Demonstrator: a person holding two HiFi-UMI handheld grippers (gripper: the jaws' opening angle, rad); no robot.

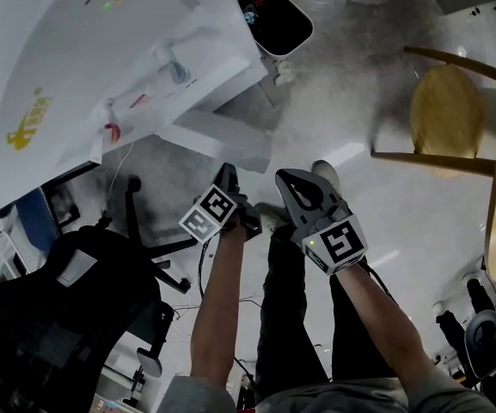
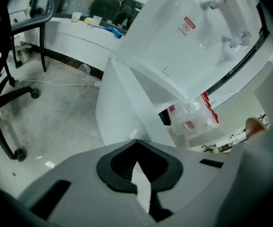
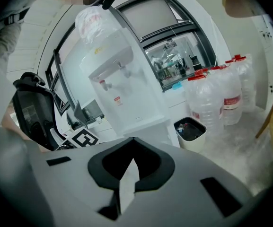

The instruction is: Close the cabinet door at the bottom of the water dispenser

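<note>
Nearby, office chair (image 1: 58, 317), bin (image 1: 309, 24) and wooden stool (image 1: 445, 110) around water dispenser (image 1: 84, 58).

probably an office: swivel chair (image 1: 58, 317), water dispenser (image 3: 122, 89), spare bottles (image 3: 207, 103)

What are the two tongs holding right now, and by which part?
Nothing. The left tongs and the right tongs are both shut with nothing between them; the open cabinet door is not gripped.

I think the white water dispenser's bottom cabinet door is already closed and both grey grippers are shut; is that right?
Not quite: the left gripper view shows the white cabinet door standing open on the white water dispenser. The left gripper and right gripper are indeed shut.
</note>
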